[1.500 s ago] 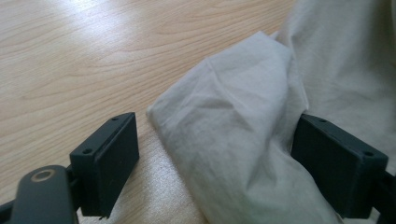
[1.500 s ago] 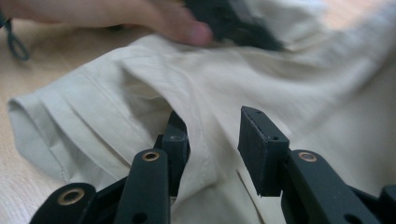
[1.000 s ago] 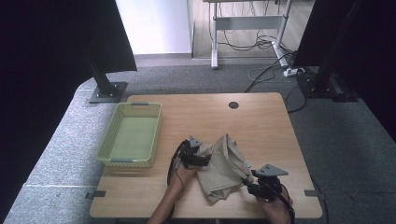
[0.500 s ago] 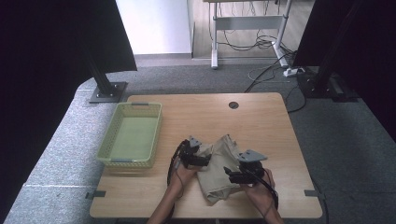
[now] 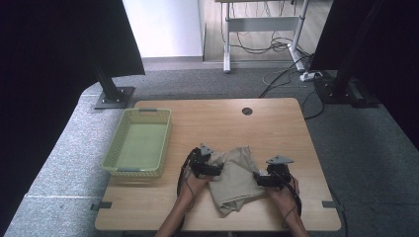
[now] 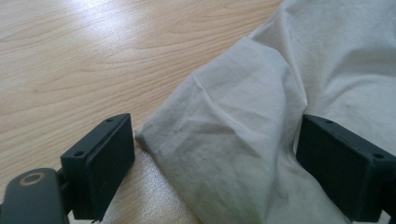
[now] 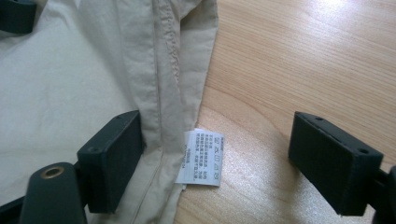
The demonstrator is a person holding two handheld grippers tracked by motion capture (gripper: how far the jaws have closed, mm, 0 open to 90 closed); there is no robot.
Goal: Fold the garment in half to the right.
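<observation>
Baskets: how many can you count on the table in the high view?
1. The green basket sits on the table at its left side, left of the beige cloth. Nothing appears to hide another.

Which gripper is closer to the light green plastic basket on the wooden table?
Left. The left gripper is at the beige cloth's left edge, nearer the light green plastic basket. The right gripper is at the cloth's right edge, farther away.

Basket (image 5: 138, 143) left of cloth (image 5: 236, 180); bare table (image 5: 257, 128) beyond.
</observation>
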